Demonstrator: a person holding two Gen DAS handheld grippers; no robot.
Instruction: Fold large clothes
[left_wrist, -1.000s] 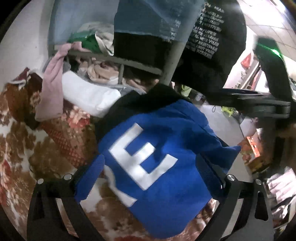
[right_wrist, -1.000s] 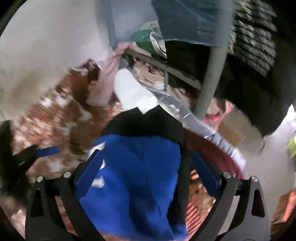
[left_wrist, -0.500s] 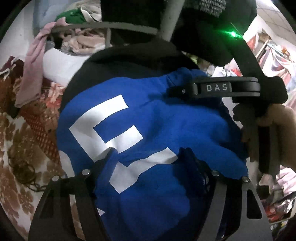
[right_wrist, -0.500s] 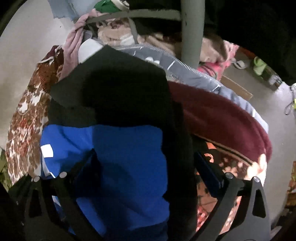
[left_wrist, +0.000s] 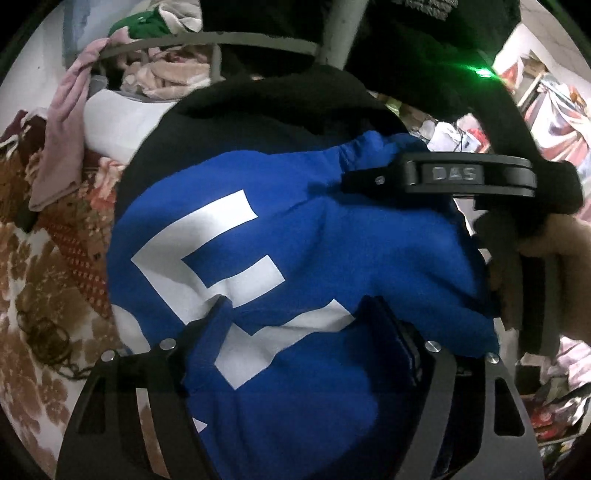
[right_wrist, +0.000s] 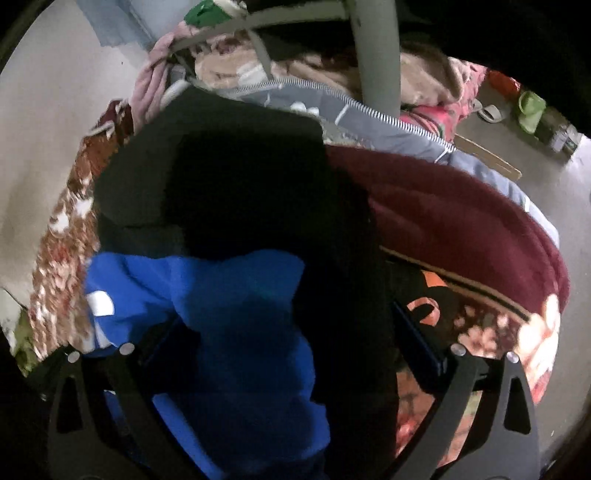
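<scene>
Pinching bunched cloth in both tools, I have the blue sweatshirt (left_wrist: 295, 229) lying right under me on the flowered bedspread (left_wrist: 48, 295), its black part stretching away towards the metal rail (left_wrist: 207, 40). My left gripper (left_wrist: 295, 314) has its fingers clamped on a thick fold by the white letter. My right gripper (right_wrist: 280, 332), which in the left view bites the far blue edge, has blue and black cloth between its fingers. Soft fleece, heavy, loosely rumpled; my left sits nearer the print.
</scene>
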